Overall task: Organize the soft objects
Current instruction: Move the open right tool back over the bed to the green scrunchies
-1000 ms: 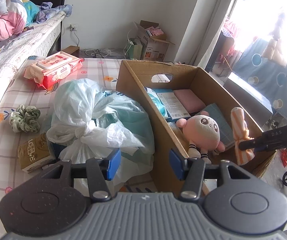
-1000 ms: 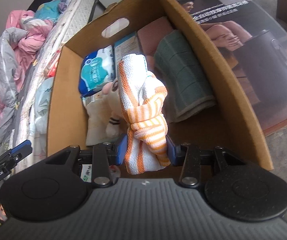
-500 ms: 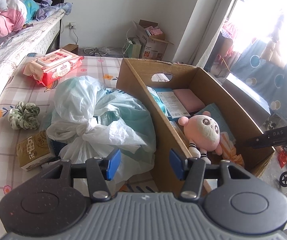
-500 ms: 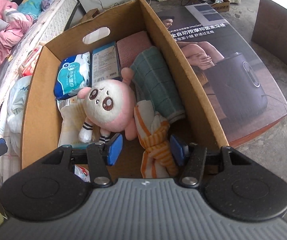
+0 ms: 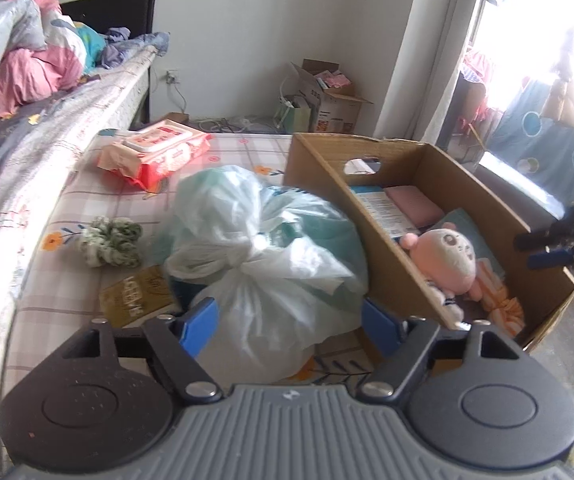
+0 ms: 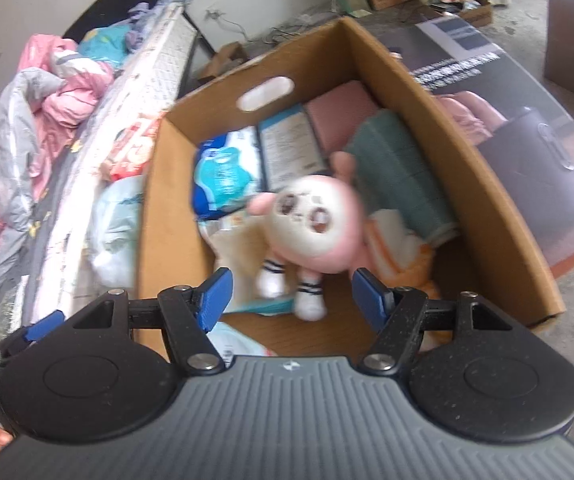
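Observation:
A cardboard box (image 5: 407, 280) (image 6: 479, 184) holds a pink plush doll (image 5: 447, 256) (image 6: 315, 228), an orange-striped cloth (image 5: 499, 300) (image 6: 399, 248), a green folded towel (image 6: 399, 168) and wipe packs (image 6: 227, 172). My right gripper (image 6: 295, 294) hovers above the box's near end, jaws opening, nothing between them; the striped cloth lies loose below. My left gripper (image 5: 291, 320) faces a tied white plastic bag (image 5: 263, 248) on the mattress, jaws opening, the bag's near bulge between the pads without being pressed. A green scrunchie (image 5: 111, 240) lies to the left.
A red wipes pack (image 5: 155, 152) and a small tan carton (image 5: 135, 296) lie on the checked mattress (image 5: 67, 288). Rumpled bedding (image 5: 19, 68) covers the bed to the left. A printed flat box (image 6: 519, 112) lies right of the cardboard box. More cartons (image 5: 327, 100) stand by the far wall.
The right gripper let go of the orange-striped cloth, which dropped into the box beside the doll, then rose and widened. The left gripper's jaws spread and it shifted toward the white bag.

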The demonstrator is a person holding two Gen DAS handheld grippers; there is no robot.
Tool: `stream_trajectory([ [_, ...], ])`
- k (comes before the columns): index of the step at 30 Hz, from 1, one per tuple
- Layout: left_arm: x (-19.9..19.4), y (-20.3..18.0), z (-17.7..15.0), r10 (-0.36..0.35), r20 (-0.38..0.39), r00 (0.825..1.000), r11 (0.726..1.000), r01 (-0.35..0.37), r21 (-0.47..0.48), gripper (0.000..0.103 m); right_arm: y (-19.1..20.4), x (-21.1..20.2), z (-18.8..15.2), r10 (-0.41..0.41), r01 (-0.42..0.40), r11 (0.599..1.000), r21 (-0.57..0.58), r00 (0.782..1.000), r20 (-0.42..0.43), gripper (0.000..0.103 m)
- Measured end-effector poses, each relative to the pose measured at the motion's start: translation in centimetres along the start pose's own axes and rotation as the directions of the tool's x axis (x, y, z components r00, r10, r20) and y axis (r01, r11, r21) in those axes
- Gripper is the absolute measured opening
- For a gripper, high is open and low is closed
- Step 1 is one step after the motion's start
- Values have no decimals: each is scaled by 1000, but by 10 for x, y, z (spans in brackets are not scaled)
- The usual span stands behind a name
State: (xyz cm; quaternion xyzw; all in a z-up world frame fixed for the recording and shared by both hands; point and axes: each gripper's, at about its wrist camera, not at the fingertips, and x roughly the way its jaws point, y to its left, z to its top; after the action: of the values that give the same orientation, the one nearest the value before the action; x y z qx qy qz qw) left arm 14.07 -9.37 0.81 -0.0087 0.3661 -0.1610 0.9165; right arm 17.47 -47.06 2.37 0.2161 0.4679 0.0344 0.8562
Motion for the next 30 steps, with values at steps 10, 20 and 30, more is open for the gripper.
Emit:
stream_trajectory([
  [10,-25,43,-42,177,3,984,984,-177,31,87,122,33,-5,289,-290,946,-148,957,-27,73],
  [20,5,74,-42,234,87,968,950,-246,190,83,275,83,13,270,-341,775,-532,940,-208,79],
  [30,74,103,-7,44,11,999,954,-45,296,80,389,212,51,156,-458,511,-727,882,-445,88],
])
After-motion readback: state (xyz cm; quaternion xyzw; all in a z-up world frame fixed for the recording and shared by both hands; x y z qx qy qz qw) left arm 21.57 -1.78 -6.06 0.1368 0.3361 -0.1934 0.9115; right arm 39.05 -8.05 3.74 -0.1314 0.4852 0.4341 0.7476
